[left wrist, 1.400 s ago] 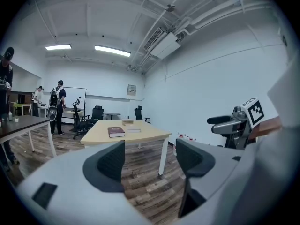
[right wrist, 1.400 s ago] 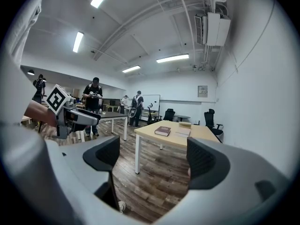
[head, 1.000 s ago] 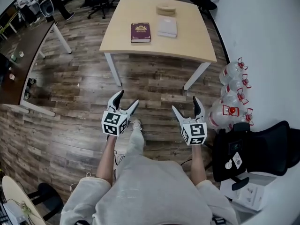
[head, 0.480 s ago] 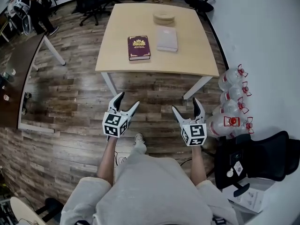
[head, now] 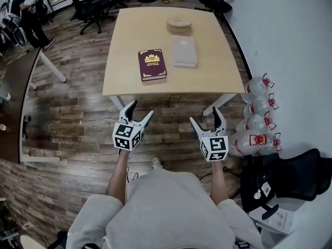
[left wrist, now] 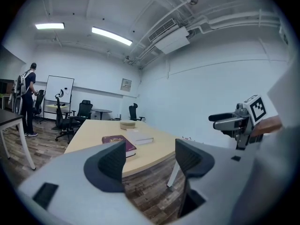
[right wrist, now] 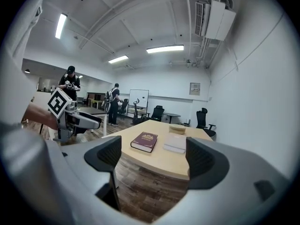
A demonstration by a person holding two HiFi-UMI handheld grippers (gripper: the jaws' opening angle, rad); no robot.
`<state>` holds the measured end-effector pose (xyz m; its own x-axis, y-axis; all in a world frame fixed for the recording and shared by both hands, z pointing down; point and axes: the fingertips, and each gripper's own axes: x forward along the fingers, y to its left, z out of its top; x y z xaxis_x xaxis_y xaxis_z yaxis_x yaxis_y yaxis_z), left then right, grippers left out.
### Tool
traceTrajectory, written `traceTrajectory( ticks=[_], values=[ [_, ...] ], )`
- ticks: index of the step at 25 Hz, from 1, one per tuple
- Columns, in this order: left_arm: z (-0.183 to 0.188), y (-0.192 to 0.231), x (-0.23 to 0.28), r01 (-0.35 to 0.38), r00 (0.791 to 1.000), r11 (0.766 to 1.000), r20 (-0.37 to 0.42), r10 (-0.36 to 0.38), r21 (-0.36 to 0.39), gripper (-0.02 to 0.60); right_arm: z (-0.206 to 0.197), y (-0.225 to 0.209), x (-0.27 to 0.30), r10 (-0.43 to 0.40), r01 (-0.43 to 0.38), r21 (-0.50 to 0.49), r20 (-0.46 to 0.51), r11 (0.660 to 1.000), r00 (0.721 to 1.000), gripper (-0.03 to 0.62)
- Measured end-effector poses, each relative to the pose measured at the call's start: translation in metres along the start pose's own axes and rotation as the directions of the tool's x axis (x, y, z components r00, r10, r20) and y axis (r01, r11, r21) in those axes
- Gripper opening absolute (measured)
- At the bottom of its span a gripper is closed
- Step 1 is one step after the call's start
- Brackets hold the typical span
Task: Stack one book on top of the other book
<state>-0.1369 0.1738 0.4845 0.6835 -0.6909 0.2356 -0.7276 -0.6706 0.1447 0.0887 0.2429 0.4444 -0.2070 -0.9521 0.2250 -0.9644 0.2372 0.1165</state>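
Two books lie side by side, not touching, on the light wooden desk (head: 129, 82), which sits nearer in the head view than a second ago: a maroon hardcover book with gold emblem (head: 152, 64) left of a pale grey book (head: 185, 52). In the left gripper view, the left gripper (left wrist: 150, 156) has its jaws wide apart and empty. In the right gripper view, the right gripper (right wrist: 154, 153) gapes too, holding nothing.

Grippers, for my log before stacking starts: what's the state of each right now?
Left gripper: open, holding nothing.
Right gripper: open, holding nothing.
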Motion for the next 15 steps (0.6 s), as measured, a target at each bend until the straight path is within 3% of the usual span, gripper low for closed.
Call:
traceTrajectory(
  ticks=[6,15],
  values=[
    [0.005,0.015,0.027,0.026,1.000,1.000,-0.014,-0.026,0.009,0.336,-0.003,-0.008,0.025,-0.017,0.017,0.014,-0.012,1.000,1.000,0.417],
    [0.007,0.036,0.047,0.010,1.000,1.000,-0.026,-0.010,0.008,0.336,-0.006,-0.012,0.062,0.011,-0.010,0.021,-0.017,1.000,1.000,0.411]
  ],
)
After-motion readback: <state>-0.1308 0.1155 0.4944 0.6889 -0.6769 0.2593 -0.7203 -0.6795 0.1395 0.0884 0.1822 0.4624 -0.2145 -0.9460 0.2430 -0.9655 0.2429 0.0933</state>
